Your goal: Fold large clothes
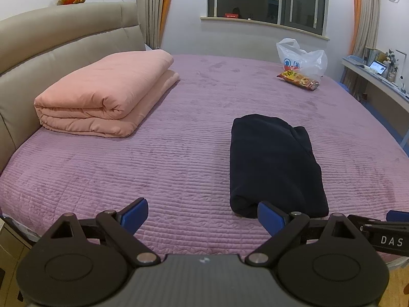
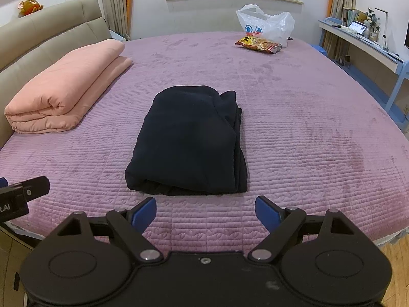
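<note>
A dark navy garment (image 1: 274,163) lies folded into a compact rectangle on the purple quilted bed (image 1: 179,153). In the right wrist view the garment (image 2: 189,140) lies straight ahead on the bed (image 2: 306,128). My left gripper (image 1: 203,216) is open and empty, near the bed's front edge, to the left of the garment. My right gripper (image 2: 205,213) is open and empty, just short of the garment's near edge. Neither touches the cloth.
A folded pink quilt (image 1: 104,94) lies at the left by the beige headboard (image 1: 51,43). A white plastic bag (image 1: 301,58) and a snack packet (image 1: 297,78) lie at the far side. A desk (image 2: 363,43) runs along the right wall.
</note>
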`<action>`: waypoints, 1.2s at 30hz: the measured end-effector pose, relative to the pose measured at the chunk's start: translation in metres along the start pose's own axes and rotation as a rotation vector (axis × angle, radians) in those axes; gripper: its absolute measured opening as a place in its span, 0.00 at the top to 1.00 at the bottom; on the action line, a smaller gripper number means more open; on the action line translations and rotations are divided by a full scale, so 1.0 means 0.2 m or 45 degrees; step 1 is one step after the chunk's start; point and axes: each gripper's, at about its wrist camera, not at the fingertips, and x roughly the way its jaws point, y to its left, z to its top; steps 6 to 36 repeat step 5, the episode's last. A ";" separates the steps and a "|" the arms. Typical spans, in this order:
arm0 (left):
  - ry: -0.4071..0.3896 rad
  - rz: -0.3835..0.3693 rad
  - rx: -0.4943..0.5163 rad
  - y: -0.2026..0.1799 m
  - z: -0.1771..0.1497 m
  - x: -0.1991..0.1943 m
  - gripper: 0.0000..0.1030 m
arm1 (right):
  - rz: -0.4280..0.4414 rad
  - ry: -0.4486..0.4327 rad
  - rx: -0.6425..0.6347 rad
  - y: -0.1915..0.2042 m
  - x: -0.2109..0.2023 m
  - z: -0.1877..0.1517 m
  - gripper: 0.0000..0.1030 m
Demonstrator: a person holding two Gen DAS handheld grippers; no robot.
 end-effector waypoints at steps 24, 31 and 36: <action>-0.065 0.034 0.035 -0.01 -0.01 -0.03 0.09 | -0.002 0.000 0.000 0.01 -0.01 -0.01 0.03; -0.065 0.034 0.035 -0.01 -0.01 -0.03 0.09 | -0.002 0.000 0.000 0.01 -0.01 -0.01 0.03; -0.065 0.034 0.035 -0.01 -0.01 -0.03 0.09 | -0.002 0.000 0.000 0.01 -0.01 -0.01 0.03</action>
